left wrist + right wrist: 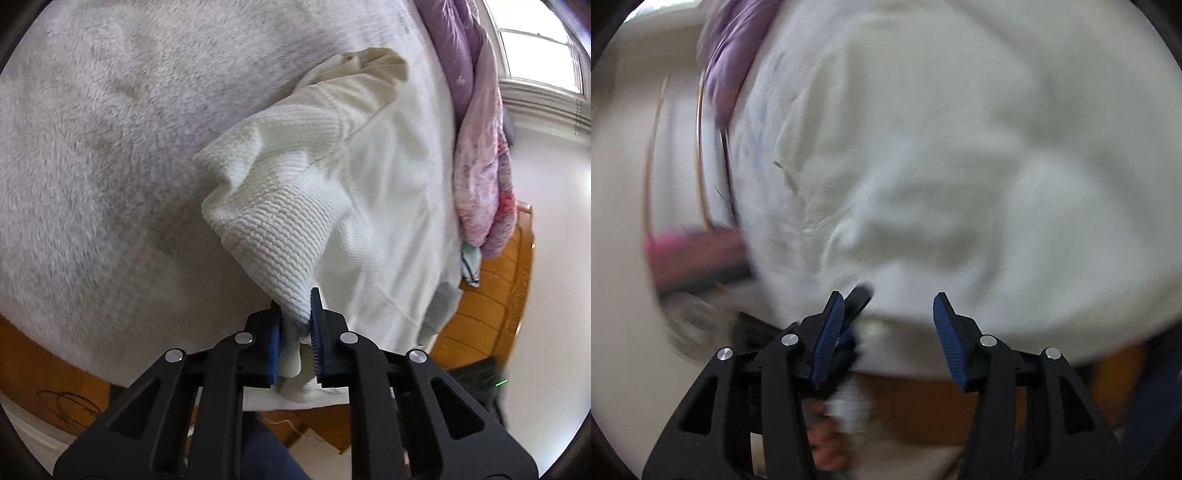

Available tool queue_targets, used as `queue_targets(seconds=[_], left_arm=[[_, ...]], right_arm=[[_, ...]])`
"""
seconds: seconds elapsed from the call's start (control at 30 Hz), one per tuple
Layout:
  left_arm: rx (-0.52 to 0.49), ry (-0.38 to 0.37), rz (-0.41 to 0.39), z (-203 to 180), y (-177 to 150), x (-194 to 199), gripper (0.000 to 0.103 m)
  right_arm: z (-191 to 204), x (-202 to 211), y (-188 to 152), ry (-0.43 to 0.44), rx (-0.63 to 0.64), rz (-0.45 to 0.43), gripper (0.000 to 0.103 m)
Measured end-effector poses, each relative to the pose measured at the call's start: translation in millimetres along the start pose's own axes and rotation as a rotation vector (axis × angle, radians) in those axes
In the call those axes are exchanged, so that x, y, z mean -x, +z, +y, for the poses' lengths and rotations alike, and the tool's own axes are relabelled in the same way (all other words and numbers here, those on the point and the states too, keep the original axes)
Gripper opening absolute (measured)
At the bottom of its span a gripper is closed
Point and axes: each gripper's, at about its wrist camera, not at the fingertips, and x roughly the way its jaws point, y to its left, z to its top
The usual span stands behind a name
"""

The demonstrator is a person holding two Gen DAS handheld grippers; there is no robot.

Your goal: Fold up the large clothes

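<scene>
Left wrist view: the left tool (295,325) is clamped on a lifted fold of the white garment (369,177), the blue pads (316,325) pressed against the cloth on both sides. The garment lies on the bed, over the fluffy grey-white blanket (103,147), reaching toward the right-hand bed edge. Open blanket extends to the left of the garment. A purple and pink quilt (480,147) is bunched along the far right edge, just beside the garment. The wooden bed frame (491,295) borders the blanket at lower right and lower left. A window (535,48) sits at the upper right, above a pale wall. The gripped portion is ribbed knit; the rest is smoother white cloth with a cream-coloured part at its far end.

Right wrist view: heavily motion-blurred. The right tool (888,332) stands wide, with nothing between its pads. The white garment (942,166) fills most of the field directly ahead. Purple fabric (727,55) shows at upper left.
</scene>
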Motion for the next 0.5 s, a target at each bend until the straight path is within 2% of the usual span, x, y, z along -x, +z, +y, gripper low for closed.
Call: queue_targets(seconds=[0.1,0.2,0.33,0.37,0.4,0.43,0.47,0.5], left_arm=[[0.043,-0.035,-0.002,-3,-1,4,0.013],[0.047,-0.039,-0.003,-6,-2,9,0.011],[0.025,-0.023,0.001,-18,0,3,0.010],[0.020,-0.015,0.001,-13,1,5,0.010],[0.017,-0.006,0.001,-14,2,3,0.010],[0.013,0.002,0.003,-16,3,0,0.010],[0.006,0.035,0.005,-15,5,-2,0.012],[0.013,0.059,0.009,-14,8,-6,0.012]], right_arm=[[-29,-21,-22,0.205,-0.314,0.029,0.056],[-37,-39,-24,0.248,-0.388,0.043,0.057],[-42,-76,-15,0.304,-0.455,-0.007,0.057],[-50,-73,-14,0.297,-0.458,-0.005,0.057],[-52,-83,-12,0.282,-0.473,-0.011,0.054],[-56,-91,-10,0.291,-0.494,-0.019,0.047],[-58,-91,-9,0.294,-0.491,-0.027,0.028],[-58,-89,-8,0.283,-0.476,-0.032,0.018]])
